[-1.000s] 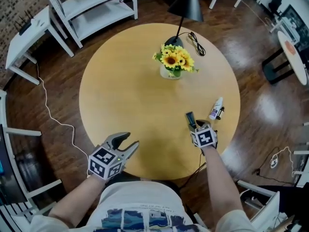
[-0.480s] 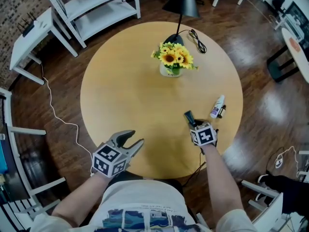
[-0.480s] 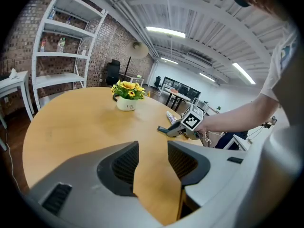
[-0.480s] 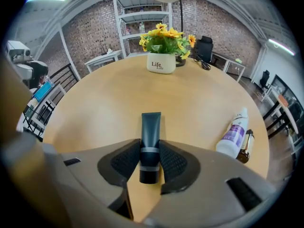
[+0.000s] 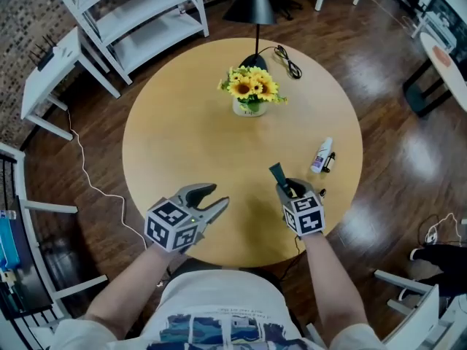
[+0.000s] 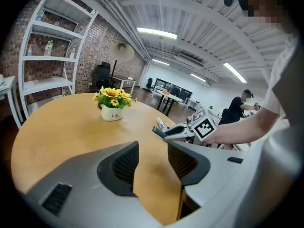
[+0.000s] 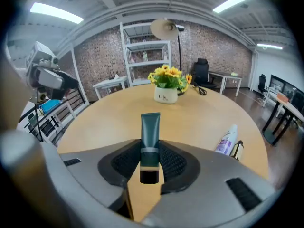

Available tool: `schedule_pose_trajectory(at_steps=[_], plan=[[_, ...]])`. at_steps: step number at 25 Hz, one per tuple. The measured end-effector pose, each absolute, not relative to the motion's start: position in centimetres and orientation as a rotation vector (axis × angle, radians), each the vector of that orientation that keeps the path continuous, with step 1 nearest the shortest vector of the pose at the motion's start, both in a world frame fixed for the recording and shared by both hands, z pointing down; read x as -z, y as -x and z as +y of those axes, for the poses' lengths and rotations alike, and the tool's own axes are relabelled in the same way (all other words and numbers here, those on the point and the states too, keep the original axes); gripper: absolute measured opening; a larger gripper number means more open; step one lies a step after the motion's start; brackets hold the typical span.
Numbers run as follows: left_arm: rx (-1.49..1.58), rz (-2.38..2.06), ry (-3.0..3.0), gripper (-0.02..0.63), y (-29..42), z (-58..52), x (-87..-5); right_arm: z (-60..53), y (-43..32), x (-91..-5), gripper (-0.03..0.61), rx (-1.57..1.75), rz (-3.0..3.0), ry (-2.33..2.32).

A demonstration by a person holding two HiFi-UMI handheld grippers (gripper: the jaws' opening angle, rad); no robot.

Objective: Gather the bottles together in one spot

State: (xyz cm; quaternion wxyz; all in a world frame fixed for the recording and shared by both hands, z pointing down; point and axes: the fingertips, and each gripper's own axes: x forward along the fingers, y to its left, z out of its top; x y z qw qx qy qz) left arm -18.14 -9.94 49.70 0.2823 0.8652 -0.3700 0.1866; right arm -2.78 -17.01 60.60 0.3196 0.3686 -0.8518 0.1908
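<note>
My right gripper [image 5: 286,188] [image 7: 149,163] is shut on a dark green tube [image 5: 278,173] [image 7: 150,137], having just closed on it; the tube sticks out forward, lifted off the round wooden table [image 5: 182,137]. A white bottle with a purple label [image 5: 321,154] [image 7: 227,139] lies to its right near the table edge, a small dark bottle [image 5: 330,161] beside it. My left gripper [image 5: 211,199] [image 6: 153,160] hovers open and empty over the near-left table edge. In the left gripper view the tube [image 6: 158,131] shows ahead.
A white pot of sunflowers [image 5: 249,93] [image 7: 167,84] stands at the table's far middle, with a black lamp [image 5: 252,9] and its cord behind it. White shelving [image 5: 139,13] stands beyond the table on the left.
The right gripper has risen with the green tube in its jaws. The left gripper has moved forward and to the right over the table edge.
</note>
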Motion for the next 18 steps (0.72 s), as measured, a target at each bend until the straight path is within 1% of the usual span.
schedule_pose_trajectory(at_steps=[5,11,18], plan=[[-0.419,-0.819,-2.37,0.166,14.2,-12.7,-46.8,-15.5,3.6,-55.5,0.135,-0.376,-2.432,-0.999],[-0.425,-0.634,-2.403,0.166,10.1,-15.8,-44.4,-14.3,3.7,-51.5,0.135,-0.285,-2.558,-1.003],[-0.545,-0.452,-2.375,0.166,5.7,-16.2,-45.5,-13.3,3.5,-49.1,0.136,-0.215,-2.621,-0.981]])
